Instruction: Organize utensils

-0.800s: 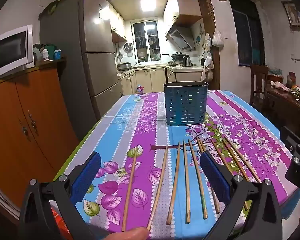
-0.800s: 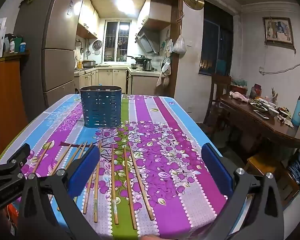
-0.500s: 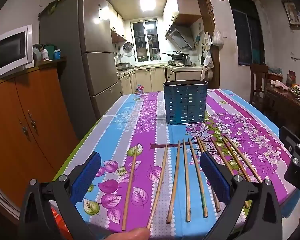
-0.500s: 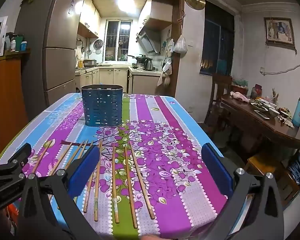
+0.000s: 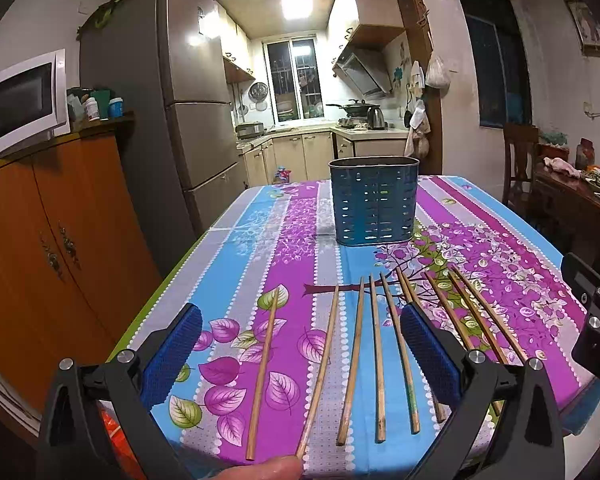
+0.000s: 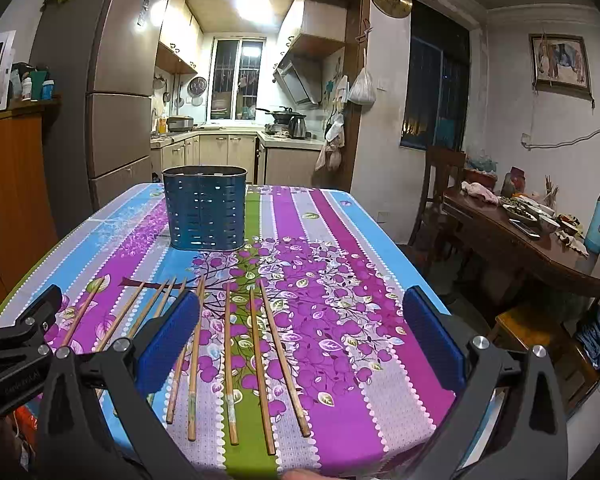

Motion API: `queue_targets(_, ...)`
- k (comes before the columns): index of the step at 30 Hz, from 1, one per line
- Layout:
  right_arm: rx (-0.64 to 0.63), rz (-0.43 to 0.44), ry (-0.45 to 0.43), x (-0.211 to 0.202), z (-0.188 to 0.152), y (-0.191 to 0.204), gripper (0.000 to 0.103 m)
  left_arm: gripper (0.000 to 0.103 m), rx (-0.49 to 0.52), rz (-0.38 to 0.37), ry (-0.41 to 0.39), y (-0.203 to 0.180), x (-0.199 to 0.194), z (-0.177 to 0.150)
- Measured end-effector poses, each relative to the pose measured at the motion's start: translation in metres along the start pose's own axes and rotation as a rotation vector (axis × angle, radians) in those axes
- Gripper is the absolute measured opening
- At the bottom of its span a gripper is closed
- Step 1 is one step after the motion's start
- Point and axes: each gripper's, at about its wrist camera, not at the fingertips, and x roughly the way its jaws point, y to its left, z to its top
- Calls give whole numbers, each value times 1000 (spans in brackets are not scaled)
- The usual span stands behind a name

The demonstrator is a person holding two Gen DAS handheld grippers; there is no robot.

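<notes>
Several wooden chopsticks (image 5: 354,354) lie side by side near the front edge of a floral tablecloth; they also show in the right wrist view (image 6: 228,356). A blue slotted utensil holder (image 5: 373,201) stands upright farther back on the table, also seen in the right wrist view (image 6: 205,207). My left gripper (image 5: 300,344) is open and empty, held above the left chopsticks. My right gripper (image 6: 302,338) is open and empty, above the right chopsticks. Each gripper's body shows at the edge of the other's view.
The table (image 5: 260,240) has a wooden cabinet (image 5: 40,248) and fridge (image 5: 172,100) to its left. A dark side table (image 6: 532,240) with dishes and a chair (image 6: 440,184) stand to the right. The kitchen lies beyond.
Both grippers have crept slightly forward toward the table; the holder and chopsticks look a little nearer. Nothing was taken hold of or moved.
</notes>
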Motion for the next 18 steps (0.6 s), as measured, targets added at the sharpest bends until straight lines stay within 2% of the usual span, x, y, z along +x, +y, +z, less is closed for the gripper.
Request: queue_targets(18, -8, 4, 11, 1, -1, 2, 98, 99, 5, 1, 3, 0, 1, -4)
